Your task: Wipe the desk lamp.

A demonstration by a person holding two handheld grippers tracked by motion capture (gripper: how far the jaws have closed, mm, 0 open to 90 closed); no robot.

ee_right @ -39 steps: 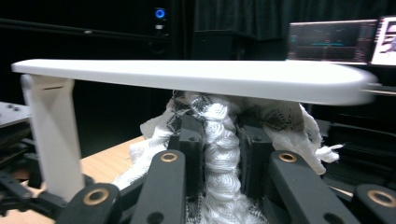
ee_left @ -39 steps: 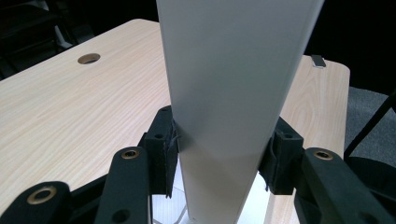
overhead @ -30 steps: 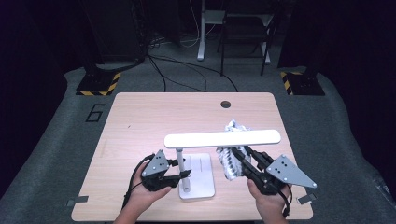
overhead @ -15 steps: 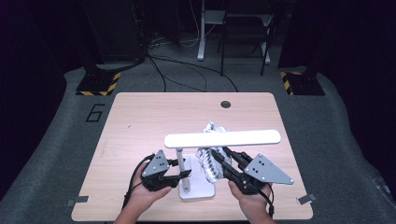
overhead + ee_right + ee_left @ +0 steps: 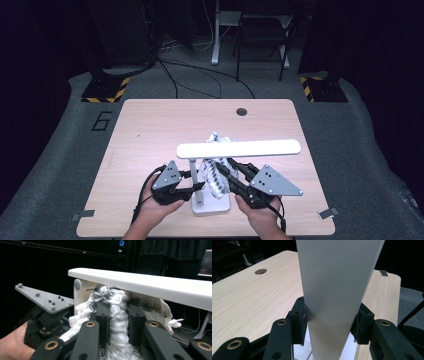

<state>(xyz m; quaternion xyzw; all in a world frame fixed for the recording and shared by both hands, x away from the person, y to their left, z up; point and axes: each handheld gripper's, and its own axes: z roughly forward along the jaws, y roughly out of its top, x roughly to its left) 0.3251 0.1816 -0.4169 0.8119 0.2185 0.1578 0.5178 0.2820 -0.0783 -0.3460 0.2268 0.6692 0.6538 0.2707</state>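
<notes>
Gripping the post (image 5: 332, 302) of a white desk lamp, the left gripper (image 5: 192, 186) has its fingers (image 5: 298, 320) pressed against both sides of the flat upright, as the left gripper view shows. The lamp stands near the front edge of the tabletop (image 5: 150, 130), its square base (image 5: 212, 204) between the two hands. Its long white head (image 5: 239, 149) lies level above the base, running left to right across the high view.

A white cloth (image 5: 216, 175) with dark flecks is clenched in the right gripper (image 5: 225, 172), whose fingers (image 5: 102, 315) squeeze a bunched, twisted fold of it. In the right gripper view the cloth (image 5: 115, 315) rises between the fingers and pushes up against the underside of the head (image 5: 150, 285), close to where the head joins the post. Loose folds spill out to both sides of the fingers, with a frayed edge at the right. In the high view part of the cloth shows beyond the head, toward the middle of the tabletop, and the rest hangs beneath it just right of the post.

The left hand (image 5: 152, 215) and right hand (image 5: 257, 217) come in from the front edge, each wrapped around its gripper. The two grippers sit near each other, one on either side of the post. A round hole (image 5: 242, 111) sits in the tabletop near its far edge, well apart from the lamp.
</notes>
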